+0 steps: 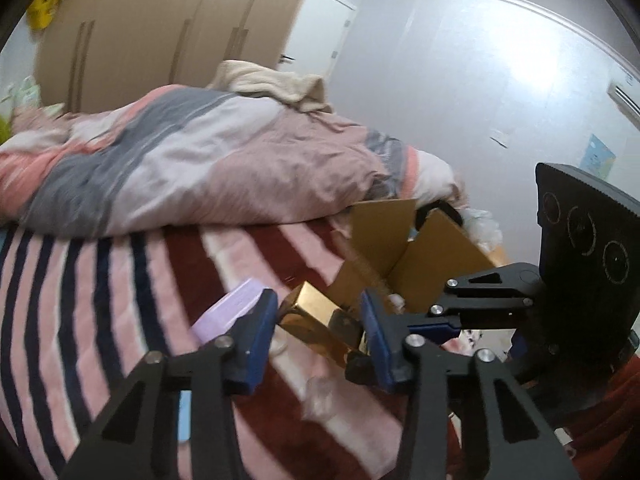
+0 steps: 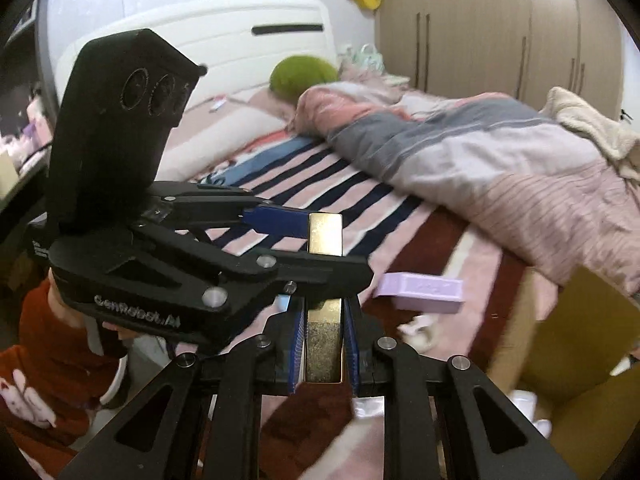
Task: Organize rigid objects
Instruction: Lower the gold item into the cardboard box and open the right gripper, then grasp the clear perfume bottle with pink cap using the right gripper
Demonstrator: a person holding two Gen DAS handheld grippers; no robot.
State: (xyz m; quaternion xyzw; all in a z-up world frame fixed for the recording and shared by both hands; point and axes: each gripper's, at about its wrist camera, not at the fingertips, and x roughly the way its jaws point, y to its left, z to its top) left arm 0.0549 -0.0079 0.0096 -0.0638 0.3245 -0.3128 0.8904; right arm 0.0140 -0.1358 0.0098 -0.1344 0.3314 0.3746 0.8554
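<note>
Both grippers met at the gold box: the right gripper clamped it, the left gripper spread open around it, above the striped blanket

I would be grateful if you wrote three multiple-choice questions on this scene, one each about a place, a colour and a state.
1. Where does the purple box lie?
A. inside the cardboard box
B. on the striped blanket
C. on the pillow

2. What colour is the box between the right gripper's pads?
A. gold
B. green
C. white

3. How do the left gripper's jaws stand?
A. clamped on the purple box
B. clamped on the quilt
C. apart, around the gold box's far end

Answers:
1 B: the purple box rests on the striped blanket, outside the cardboard box.
2 A: the right gripper pinches a shiny gold box.
3 C: the left gripper shows gaps beside the box.
</note>
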